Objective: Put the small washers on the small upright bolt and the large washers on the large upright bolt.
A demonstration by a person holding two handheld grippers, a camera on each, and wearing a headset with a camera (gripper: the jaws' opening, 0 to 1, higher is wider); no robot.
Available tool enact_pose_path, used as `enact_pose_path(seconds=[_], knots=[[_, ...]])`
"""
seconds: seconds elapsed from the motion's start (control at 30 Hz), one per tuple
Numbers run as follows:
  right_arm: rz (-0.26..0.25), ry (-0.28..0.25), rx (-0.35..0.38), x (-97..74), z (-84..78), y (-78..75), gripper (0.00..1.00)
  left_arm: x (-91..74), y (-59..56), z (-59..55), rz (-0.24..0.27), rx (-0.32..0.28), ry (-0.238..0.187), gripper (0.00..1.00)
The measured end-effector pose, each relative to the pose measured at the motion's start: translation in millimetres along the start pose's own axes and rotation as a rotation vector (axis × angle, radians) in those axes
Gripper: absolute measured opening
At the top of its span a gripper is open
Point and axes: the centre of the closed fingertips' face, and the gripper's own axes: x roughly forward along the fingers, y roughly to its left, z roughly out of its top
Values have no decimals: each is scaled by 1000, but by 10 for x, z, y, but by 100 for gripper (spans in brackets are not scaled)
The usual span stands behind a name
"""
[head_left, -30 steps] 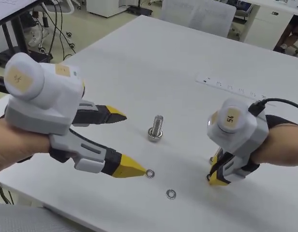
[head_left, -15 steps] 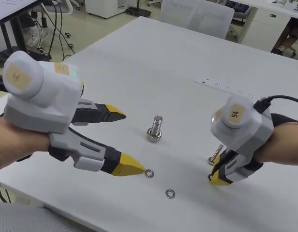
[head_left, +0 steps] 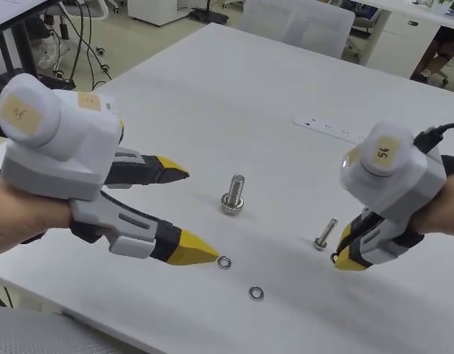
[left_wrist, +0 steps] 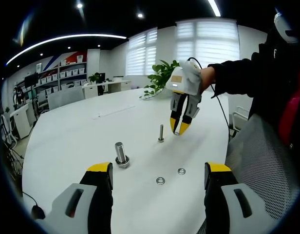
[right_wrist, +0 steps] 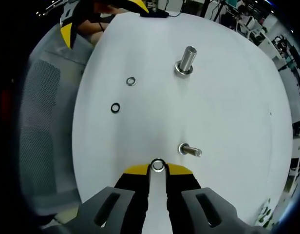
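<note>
Head view: on the white worktop (head_left: 234,96), the left hand-held gripper (head_left: 186,212) at frame left gapes wide, holding nothing. A large upright steel bolt (head_left: 233,195) stands at centre, with a small upright steel bolt (head_left: 324,234) to its right. A loose silver washer (head_left: 224,262) and a second loose washer (head_left: 256,293) lie lower centre. Left gripper view: both bolts stand mid-frame above the spread jaws. Right gripper view: the right hand-held gripper (right_wrist: 158,168), bottom centre, pinches a small silver ring washer (right_wrist: 158,165) near the small bolt.

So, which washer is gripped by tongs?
The washer between the right tongs' yellow tips; the two loose washers lie flat on the table, ungripped.
</note>
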Motion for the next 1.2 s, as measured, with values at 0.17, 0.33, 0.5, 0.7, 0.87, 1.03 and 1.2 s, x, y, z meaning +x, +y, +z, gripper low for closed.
enact_pose_path(seconds=[0.17, 0.33, 0.5, 0.7, 0.87, 1.03, 1.2], knots=[[-26, -10, 5, -128, 19, -61, 13, -2, -9, 2, -1, 0, 1, 76], [-47, -8, -7, -220, 32, -112, 13, -2, -18, 11, -2, 1, -2, 76], [-68, -15, -18, -304, 87, -192, 13, -1, -18, 17, -1, 0, -4, 76], [-88, -26, -29, -336, 160, -275, 13, -2, -25, 19, 0, 0, -4, 76], [-94, -23, -36, -316, 192, -340, 13, -2, -30, 19, 0, -1, -4, 76], [-95, -23, -48, -303, 222, -386, 13, -2, -18, 11, 1, -2, -2, 76], [-90, -24, -51, -275, 233, -422, 13, 4, -18, 8, 0, -2, -1, 76]])
